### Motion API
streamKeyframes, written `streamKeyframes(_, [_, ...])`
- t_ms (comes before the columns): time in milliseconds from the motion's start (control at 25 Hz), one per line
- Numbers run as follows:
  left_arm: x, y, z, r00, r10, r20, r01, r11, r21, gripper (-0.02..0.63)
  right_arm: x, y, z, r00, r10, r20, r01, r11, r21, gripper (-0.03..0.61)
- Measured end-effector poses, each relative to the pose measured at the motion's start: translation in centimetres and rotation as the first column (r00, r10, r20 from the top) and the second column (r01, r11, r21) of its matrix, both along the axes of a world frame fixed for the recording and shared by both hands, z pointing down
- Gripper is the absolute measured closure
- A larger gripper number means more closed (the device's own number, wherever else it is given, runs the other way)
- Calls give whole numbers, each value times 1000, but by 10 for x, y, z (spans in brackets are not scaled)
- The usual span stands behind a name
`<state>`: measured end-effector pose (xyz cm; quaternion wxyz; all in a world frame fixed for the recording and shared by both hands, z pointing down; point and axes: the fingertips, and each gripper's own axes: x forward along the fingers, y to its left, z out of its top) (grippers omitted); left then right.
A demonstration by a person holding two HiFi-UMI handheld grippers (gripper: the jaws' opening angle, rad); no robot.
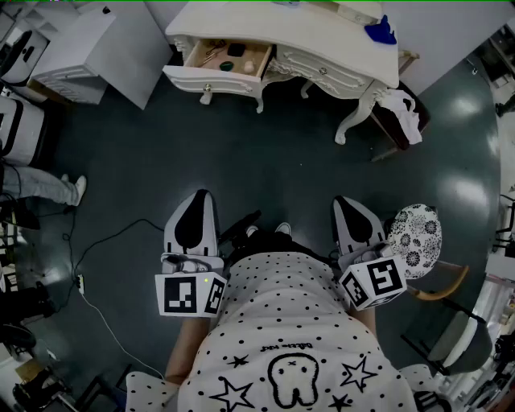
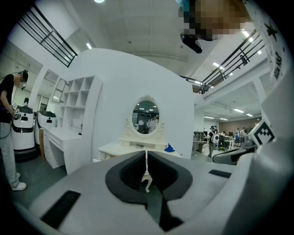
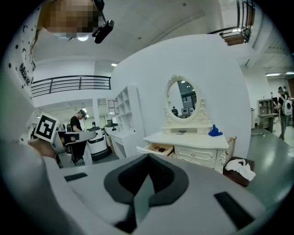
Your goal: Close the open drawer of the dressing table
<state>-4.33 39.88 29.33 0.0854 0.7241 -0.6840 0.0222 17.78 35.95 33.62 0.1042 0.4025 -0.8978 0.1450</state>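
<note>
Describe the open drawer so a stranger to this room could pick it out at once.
Find the white carved dressing table with the oval mirror against the white wall. The drawer is under its top at the left end as you face it. It alone is pulled out, showing a wooden inside with small items; the closed drawer beside it sits flush.

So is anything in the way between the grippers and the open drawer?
No, nothing visible. Only bare dark floor lies between the left gripper, the right gripper and the open drawer of the dressing table. Both grippers are shut and empty.
</note>
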Motion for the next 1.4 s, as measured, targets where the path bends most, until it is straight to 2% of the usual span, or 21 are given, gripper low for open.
streamKeyframes(560, [3, 7, 5, 1000, -18, 6, 18, 1000, -3, 591, 10, 5, 8, 1000, 1, 3, -1, 1000, -8, 569])
streamKeyframes(840, [0, 2, 7, 1000, -19, 17, 19, 1000, -19, 591, 21, 1, 9, 998, 46, 32, -46, 999, -10, 569])
streamKeyframes(1120, [-7, -26, 14, 1000, 11, 10, -11, 1000, -29, 591, 20, -14, 19, 996, 88, 7, -88, 995, -37, 569])
streamKeyframes(1400, [-20, -82, 16, 997, 71, -24, -72, 996, -48, 592, 4, -57, 18, 990, 135, -28, -137, 987, -83, 569])
